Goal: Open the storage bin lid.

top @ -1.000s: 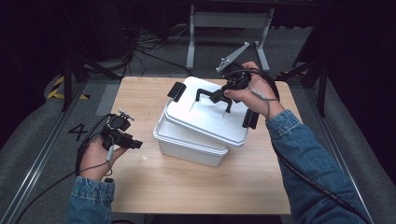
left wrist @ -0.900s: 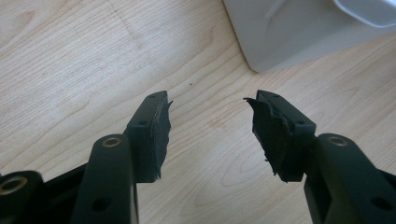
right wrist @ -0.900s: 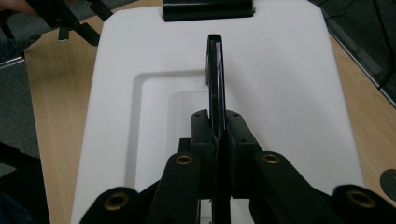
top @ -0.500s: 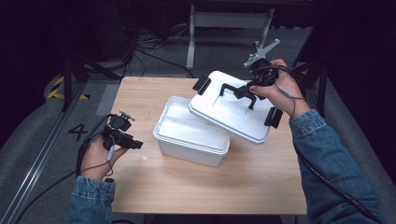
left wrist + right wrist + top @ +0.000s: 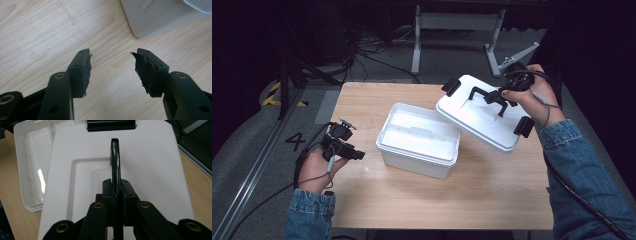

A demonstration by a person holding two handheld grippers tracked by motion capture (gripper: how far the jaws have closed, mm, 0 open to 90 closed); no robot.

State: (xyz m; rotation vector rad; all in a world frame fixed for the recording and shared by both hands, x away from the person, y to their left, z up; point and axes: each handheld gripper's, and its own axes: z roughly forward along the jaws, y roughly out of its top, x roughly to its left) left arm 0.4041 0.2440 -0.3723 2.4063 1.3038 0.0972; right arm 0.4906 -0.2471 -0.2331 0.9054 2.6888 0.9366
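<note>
Here the left tongs rest on the bench at nine o'clock, released and holding nothing. At centre sits the open white box. At two o'clock the right tongs are clenched on the black handle of the white lid, tilted above the bench.

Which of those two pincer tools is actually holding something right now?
The right gripper, at the far right of the table: its fingers are clamped on the black handle of the white lid, held lifted. The left gripper hangs open over bare table.
</note>
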